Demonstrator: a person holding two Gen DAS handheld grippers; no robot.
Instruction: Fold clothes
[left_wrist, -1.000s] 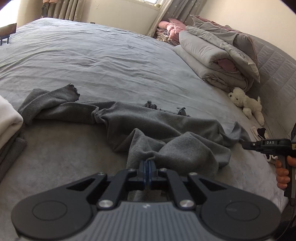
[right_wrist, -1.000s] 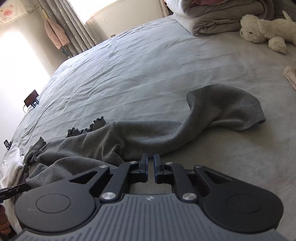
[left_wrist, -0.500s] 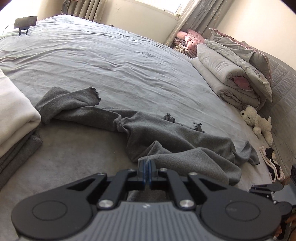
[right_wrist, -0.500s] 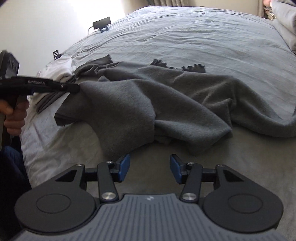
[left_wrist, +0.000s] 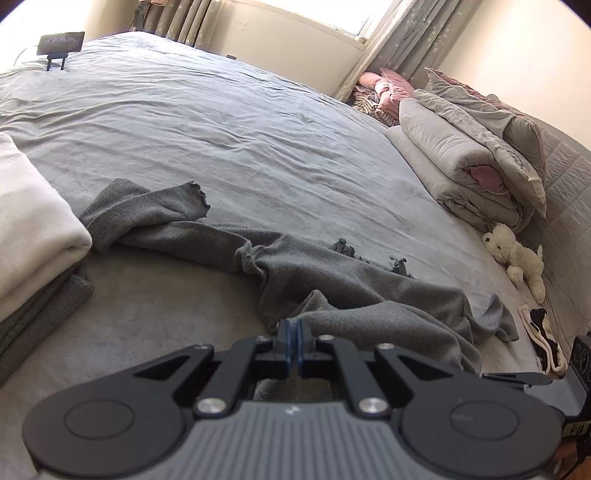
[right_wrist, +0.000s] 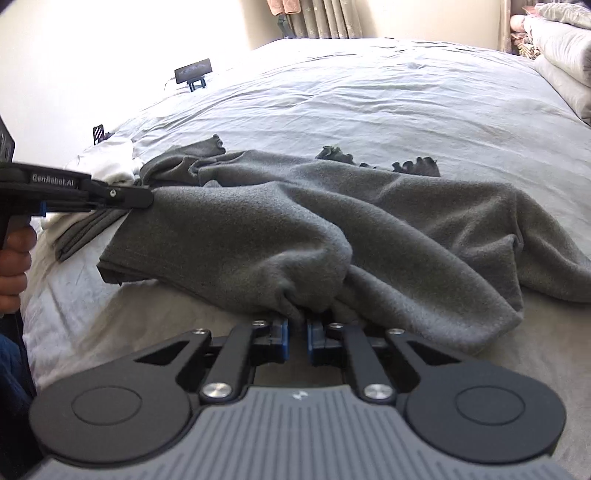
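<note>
A dark grey fleece garment (left_wrist: 332, 280) lies crumpled lengthwise across the grey bed (left_wrist: 221, 122), its ruffled cuffs pointing away. My left gripper (left_wrist: 294, 326) is shut on the garment's near edge. In the right wrist view that gripper (right_wrist: 147, 197) comes in from the left, pinching a corner of the garment (right_wrist: 332, 221), with a hand on its handle. My right gripper (right_wrist: 297, 325) sits at the near edge and its jaws are closing, with a bunched fold of the fleece squeezed between the blue pads. In the left wrist view it (left_wrist: 487, 376) shows at the lower right.
A folded stack of white and grey clothes (left_wrist: 29, 221) sits at the left. Rolled duvets and pillows (left_wrist: 461, 158) line the headboard side, with a white plush toy (left_wrist: 517, 254) and a small black-and-pink item (left_wrist: 543, 332) nearby. A phone on a stand (left_wrist: 61, 40) is at the far corner.
The right gripper swung from the garment's right end to its near edge, opened wide, then closed on a fold. The left gripper kept its grip and rolled slightly.
</note>
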